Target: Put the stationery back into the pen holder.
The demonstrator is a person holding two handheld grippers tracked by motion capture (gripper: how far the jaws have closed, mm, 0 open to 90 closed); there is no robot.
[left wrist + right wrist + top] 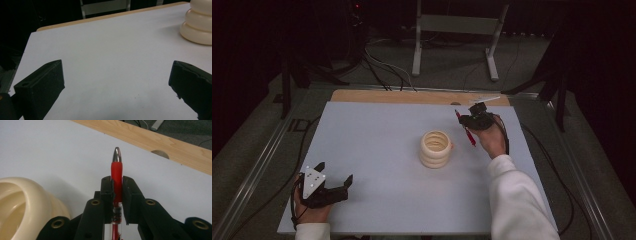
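Observation:
My right gripper [467, 121] is shut on a red pen [469, 134] and holds it above the mat, right of a cream ribbed cup [435, 148]. In the right gripper view the pen [116, 170] sticks out past the gripper [116, 185], red grip and silver tip pointing away, with the cup [23, 202] at the lower left. My left gripper [334, 177] rests at the mat's near left corner, jaws wide apart. Between its fingers [41, 86] there is only bare mat, and the cup [198, 22] stands far off at the upper right.
A pale blue mat [377, 150] covers most of a wooden table [412, 96], whose bare strip runs along the far edge. Cables trail off both sides. A grey metal stand [457, 30] is on the floor beyond the table.

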